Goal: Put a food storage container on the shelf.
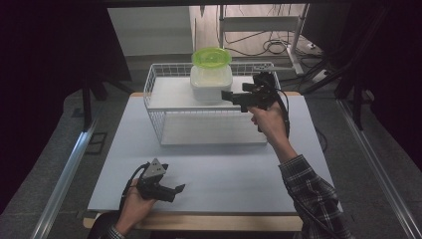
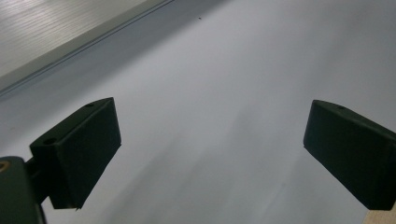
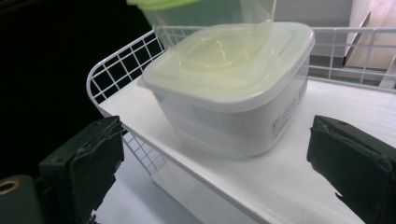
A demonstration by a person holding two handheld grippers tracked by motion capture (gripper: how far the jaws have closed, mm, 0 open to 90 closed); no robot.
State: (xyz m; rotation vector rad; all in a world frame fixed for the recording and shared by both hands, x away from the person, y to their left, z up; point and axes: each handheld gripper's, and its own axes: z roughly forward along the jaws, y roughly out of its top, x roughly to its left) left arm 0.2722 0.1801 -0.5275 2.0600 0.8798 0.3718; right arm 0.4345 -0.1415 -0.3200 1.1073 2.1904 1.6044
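A white square plastic container [image 1: 211, 83] [image 3: 233, 88] with a pale lid stands on the upper shelf of a white wire rack [image 1: 164, 94] [image 3: 116, 70]. On top of it sits a green-rimmed clear bowl [image 1: 211, 56] [image 3: 205, 11]. My right gripper [image 1: 225, 94] [image 3: 224, 177] hovers open just right of the container, with the container a short way ahead of its jaws and nothing between them. My left gripper [image 1: 180, 188] [image 2: 212, 154] is open low over the table's front left, holding nothing.
The wire rack stands at the back middle of the pale blue table [image 1: 224, 169] [image 2: 233, 70]. A metal frame and cables [image 1: 268, 45] lie on the floor behind. Dark curtains hang on both sides.
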